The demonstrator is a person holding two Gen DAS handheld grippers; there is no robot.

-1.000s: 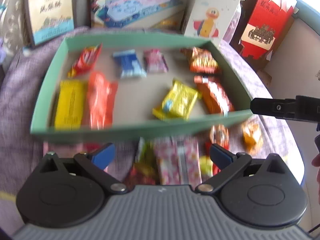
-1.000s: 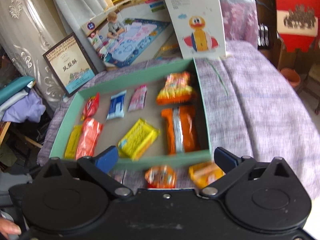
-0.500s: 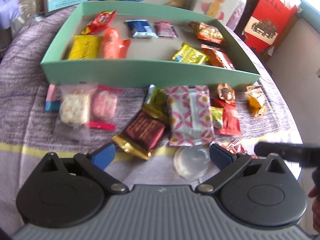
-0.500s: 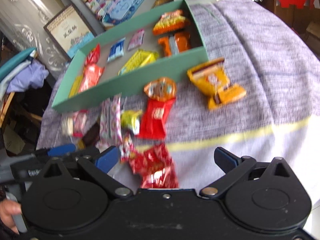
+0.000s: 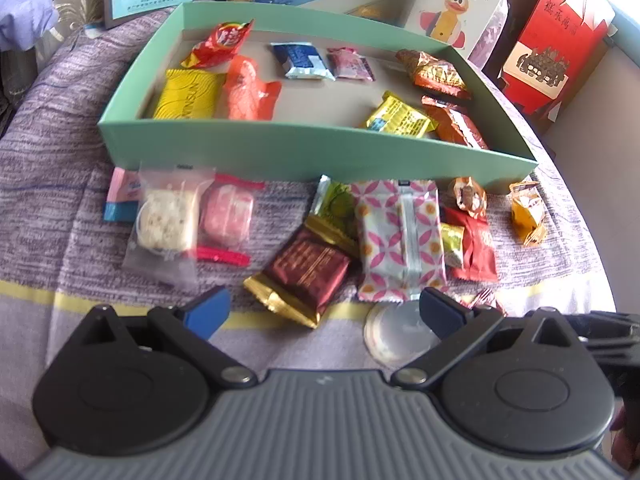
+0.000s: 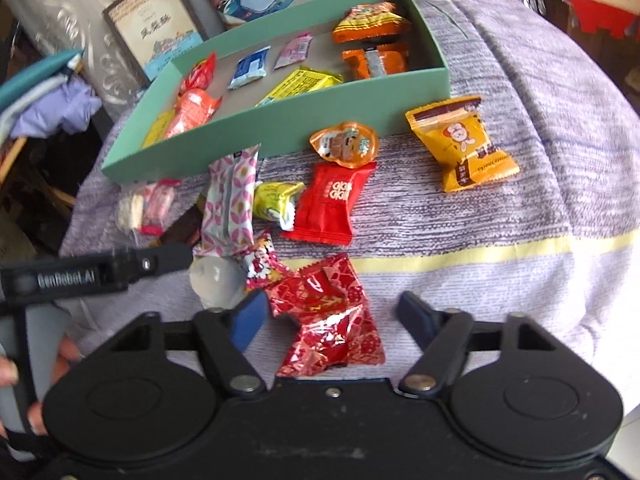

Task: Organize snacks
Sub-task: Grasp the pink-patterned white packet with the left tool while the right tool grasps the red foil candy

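Both the left gripper (image 5: pixel 322 314) and the right gripper (image 6: pixel 334 314) hover with jaws spread, gripping nothing. Loose wrapped snacks, including a shiny red foil packet (image 6: pixel 328 328), lie on the purple woven cloth (image 6: pixel 520 208) before the shallow mint-green cardboard box (image 5: pixel 304 148), which holds more.

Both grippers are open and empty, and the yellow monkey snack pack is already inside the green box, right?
Not quite. Both the left gripper and right gripper are open and empty, but the yellow monkey snack pack lies on the cloth outside the green box, near its right corner. The right wrist view shows it.
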